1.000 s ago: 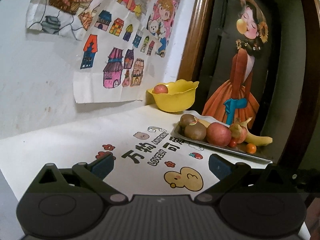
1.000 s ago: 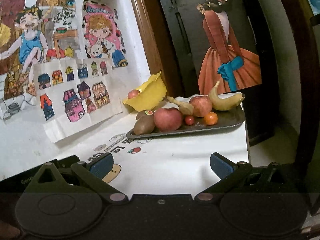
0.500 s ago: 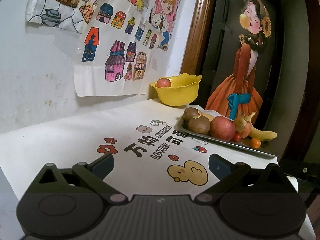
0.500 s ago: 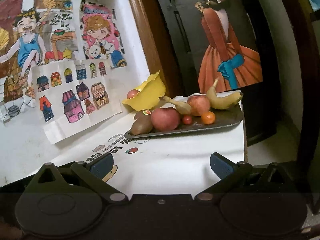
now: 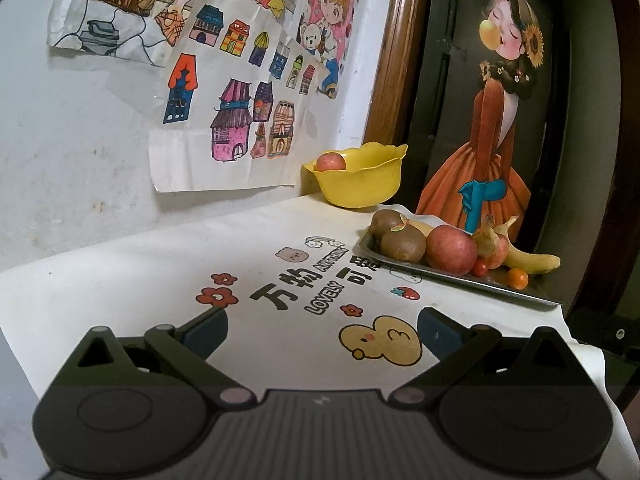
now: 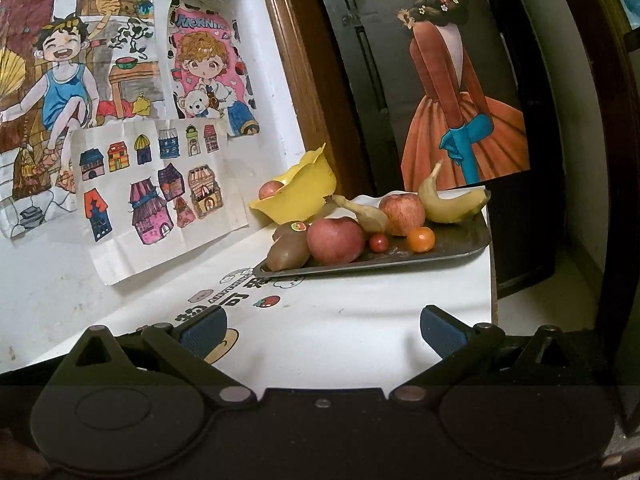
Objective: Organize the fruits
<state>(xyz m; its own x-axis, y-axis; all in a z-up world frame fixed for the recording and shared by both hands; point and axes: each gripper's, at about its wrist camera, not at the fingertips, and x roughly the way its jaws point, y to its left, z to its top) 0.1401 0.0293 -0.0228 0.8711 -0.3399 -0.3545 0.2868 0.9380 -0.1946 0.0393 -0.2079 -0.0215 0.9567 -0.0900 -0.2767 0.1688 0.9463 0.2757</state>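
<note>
Both grippers hang above a white tablecloth (image 5: 120, 280) with nothing between their fingers. The left gripper (image 5: 322, 330) has its blue-padded fingers spread wide over a printed yellow duck (image 5: 380, 340), and the right gripper (image 6: 320, 330) is spread just as wide above a bare stretch of cloth near the table's right edge.

The fruit sits at the far end of the table. A dark metal tray (image 6: 452, 246) holds two kiwis (image 5: 402, 244), the rear one bearing a small coloured sticker whose print is too small to read. Touching the front kiwi is a large red apple (image 6: 336, 240), with a second apple (image 6: 402, 214) behind it. One banana (image 6: 452, 204) lies along the tray's far right side, and another, browner banana (image 6: 362, 212) rests between the apples. A red cherry tomato (image 6: 378, 243) and an orange one (image 6: 421, 239) sit near the tray's front rim. Behind the tray stands a yellow scalloped bowl (image 5: 360, 180) with one more red apple (image 5: 331, 161) inside.

The cloth carries printed writing: large Chinese characters beginning "万物可", with "LOVELY" and "ANYTHING" in English beside them, plus flowers and a small strawberry (image 6: 267, 301). On the wall hang children's drawings (image 6: 160, 184) of coloured houses, and a pink picture reads "MORNIN" along its top. A poster (image 5: 492, 128) of a girl in an orange dress stands behind the tray.
</note>
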